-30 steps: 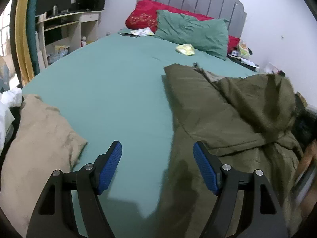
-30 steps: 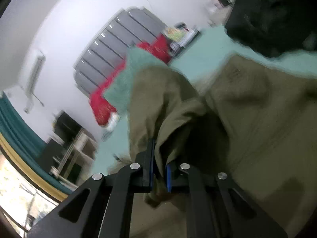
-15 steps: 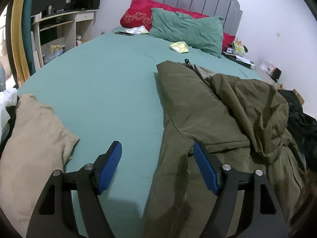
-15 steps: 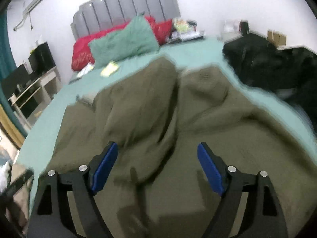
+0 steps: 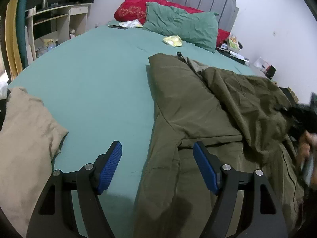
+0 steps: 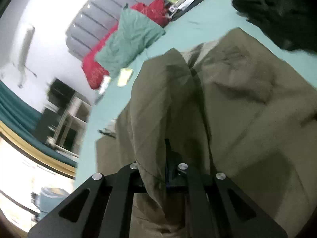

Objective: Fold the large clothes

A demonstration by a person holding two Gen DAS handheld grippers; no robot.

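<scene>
Olive jacket (image 5: 208,107) sprawls across the right half of the teal bed (image 5: 95,83). Right gripper (image 6: 167,170) pinches a fold of it at lower centre; left gripper (image 5: 157,168) hangs wide open, holding nothing.

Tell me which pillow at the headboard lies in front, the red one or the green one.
The green pillow: it leans across the red pillow, hiding its middle, and sits closer to the olive garment.
</scene>
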